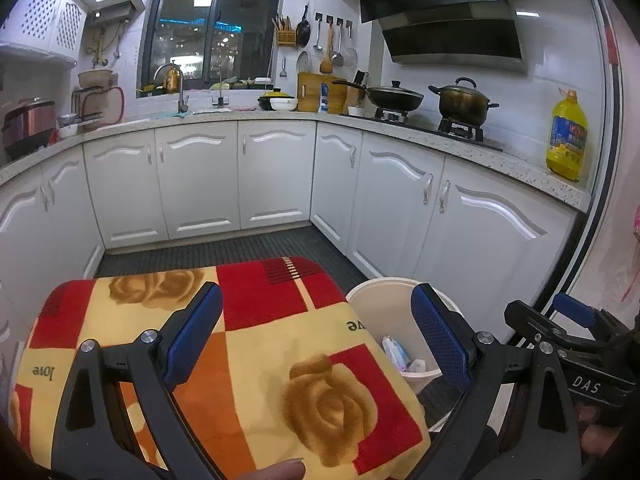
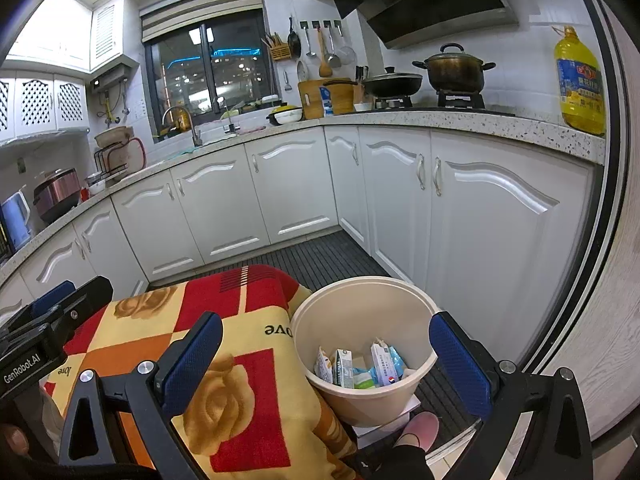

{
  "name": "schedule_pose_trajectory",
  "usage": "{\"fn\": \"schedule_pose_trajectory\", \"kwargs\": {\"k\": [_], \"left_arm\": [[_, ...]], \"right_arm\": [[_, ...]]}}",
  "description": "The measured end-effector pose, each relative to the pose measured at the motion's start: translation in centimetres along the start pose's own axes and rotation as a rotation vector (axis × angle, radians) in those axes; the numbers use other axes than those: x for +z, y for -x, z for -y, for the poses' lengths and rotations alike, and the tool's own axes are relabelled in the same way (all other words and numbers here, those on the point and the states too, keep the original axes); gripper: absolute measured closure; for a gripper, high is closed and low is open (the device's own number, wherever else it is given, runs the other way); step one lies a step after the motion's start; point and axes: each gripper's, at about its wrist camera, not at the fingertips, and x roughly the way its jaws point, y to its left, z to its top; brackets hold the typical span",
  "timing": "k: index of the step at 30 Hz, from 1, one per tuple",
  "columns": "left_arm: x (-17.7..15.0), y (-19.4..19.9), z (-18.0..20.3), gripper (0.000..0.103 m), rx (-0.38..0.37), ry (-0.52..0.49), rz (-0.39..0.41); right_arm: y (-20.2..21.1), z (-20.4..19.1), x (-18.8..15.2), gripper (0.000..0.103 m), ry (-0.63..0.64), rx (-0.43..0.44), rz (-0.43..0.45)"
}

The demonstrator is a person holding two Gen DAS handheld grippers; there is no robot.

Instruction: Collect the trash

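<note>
The left gripper (image 1: 320,332) is wide open, with nothing between its 2 blue pads (image 1: 192,332). It hangs over a flat top covered by a blanket (image 1: 256,360) with red, orange and yellow squares and big brown roses. The word "love" is printed on it.

The right gripper (image 2: 326,356) is wide open too and holds nothing. Its left finger is over the blanket (image 2: 224,380) and its right finger is over the near right side of the bin.

The trash is inside a round cream bin (image 2: 332,308). The bin stands on the dark floor mat (image 2: 320,256), just to the right of the blanket top. In the right wrist view, small cartons and wrappers (image 2: 356,364) lie at the bottom of the bin. They are white, blue and green. In the left wrist view the bin (image 1: 376,304) shows at the right, partly hidden behind the right finger, with a bit of the trash (image 1: 396,352) peeking out.

A pink slipper (image 2: 418,428) is on the floor just near the bin.

Far away, white cupboards (image 2: 288,184) run around the kitchen under a speckled counter (image 2: 480,124). On the stove at the far right sit a black pan (image 2: 394,80) and a dark pot (image 2: 454,68). A big yellow oil bottle (image 2: 580,84) stands on the counter at the right. A dark window (image 2: 212,68) is over the sink tap (image 2: 180,120).
</note>
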Motion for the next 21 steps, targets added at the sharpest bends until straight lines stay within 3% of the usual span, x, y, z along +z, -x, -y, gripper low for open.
{"fn": "schedule_pose_trajectory", "kwargs": {"k": [21], "left_arm": [[-0.4,-0.18,0.36,0.008,0.035,-0.054,0.0]], "right_arm": [[-0.26,0.07,-0.06,0.001,0.005,0.004,-0.011]]}}
